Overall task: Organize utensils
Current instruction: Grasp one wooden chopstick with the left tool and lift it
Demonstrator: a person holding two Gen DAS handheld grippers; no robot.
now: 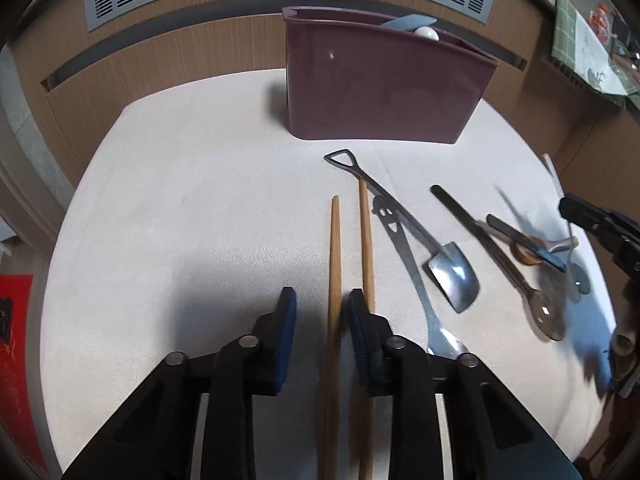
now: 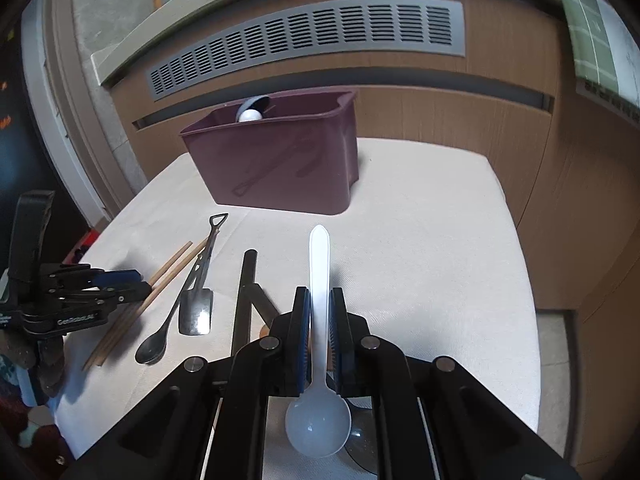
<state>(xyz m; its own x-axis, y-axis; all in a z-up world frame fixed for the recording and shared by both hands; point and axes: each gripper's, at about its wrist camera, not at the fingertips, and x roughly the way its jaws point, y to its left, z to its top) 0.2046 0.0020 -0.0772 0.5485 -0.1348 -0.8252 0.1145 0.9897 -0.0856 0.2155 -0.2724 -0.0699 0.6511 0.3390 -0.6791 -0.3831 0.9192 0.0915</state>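
Observation:
A maroon bin [image 1: 380, 92] stands at the back of the white cloth, with a blue and a white utensil inside; it also shows in the right wrist view [image 2: 280, 164]. My left gripper [image 1: 320, 300] is open low over the cloth, with one wooden chopstick [image 1: 333, 264] between its fingers and the other chopstick [image 1: 366, 240] by the right finger. My right gripper [image 2: 319, 300] is shut on the handle of a white plastic spoon [image 2: 319, 280], bowl toward the camera, held above the cloth.
A shovel-shaped metal spoon [image 1: 404, 224], a smiley-handled spoon [image 1: 404, 256], a dark long spoon [image 1: 500, 256] and more utensils lie right of the chopsticks. A wooden cabinet with a vent grille [image 2: 312, 40] stands behind the table. The table edge [image 2: 520, 240] drops off at right.

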